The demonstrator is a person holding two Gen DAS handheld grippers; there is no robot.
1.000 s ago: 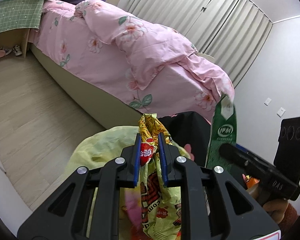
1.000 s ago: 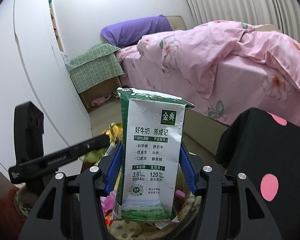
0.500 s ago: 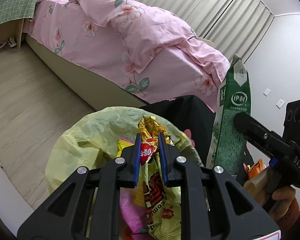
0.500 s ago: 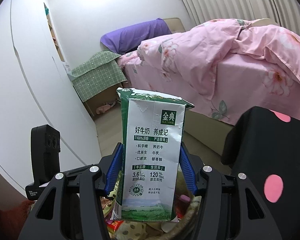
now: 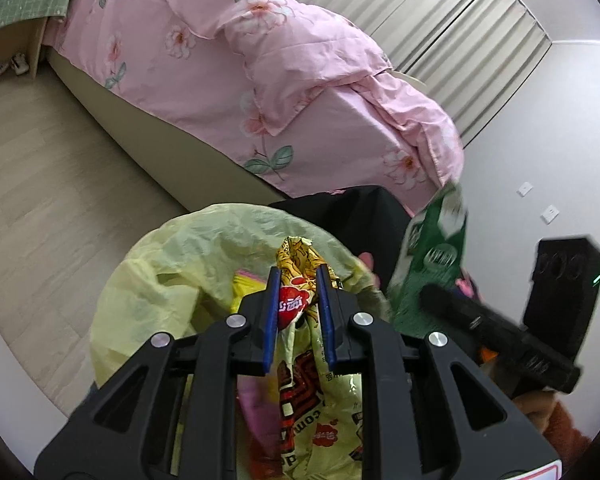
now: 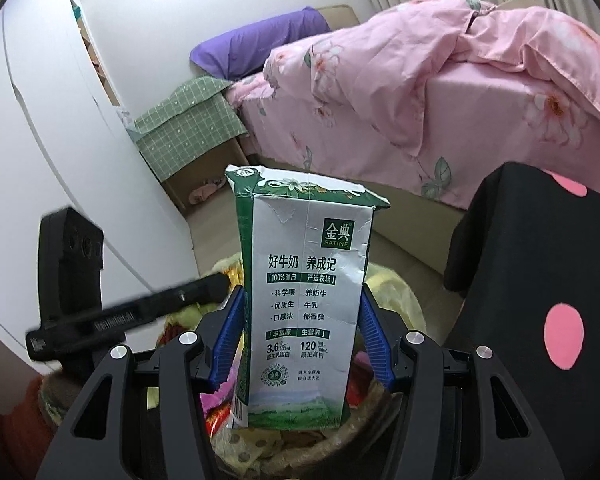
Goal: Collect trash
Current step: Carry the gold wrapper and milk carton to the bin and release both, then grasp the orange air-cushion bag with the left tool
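My left gripper [image 5: 298, 280] is shut on a yellow and red snack wrapper [image 5: 300, 308] and holds it over the open yellow trash bag [image 5: 172, 268], which holds several wrappers. My right gripper [image 6: 302, 320] is shut on a green and white milk carton [image 6: 306, 292], upright, above the same bag [image 6: 396, 292]. The carton also shows blurred at the right of the left wrist view [image 5: 432, 264], beside the bag's rim.
A bed with a pink floral duvet [image 5: 260, 72] stands behind the bag. A black cloth with pink dots [image 6: 540, 312] lies to the right. A green checked nightstand [image 6: 188, 124] stands by the wall. Wood floor [image 5: 40, 184] lies to the left.
My left gripper has moved forward and down over the bag's opening with the wrapper. My right gripper has lowered the carton toward the bag, closer to my left gripper.
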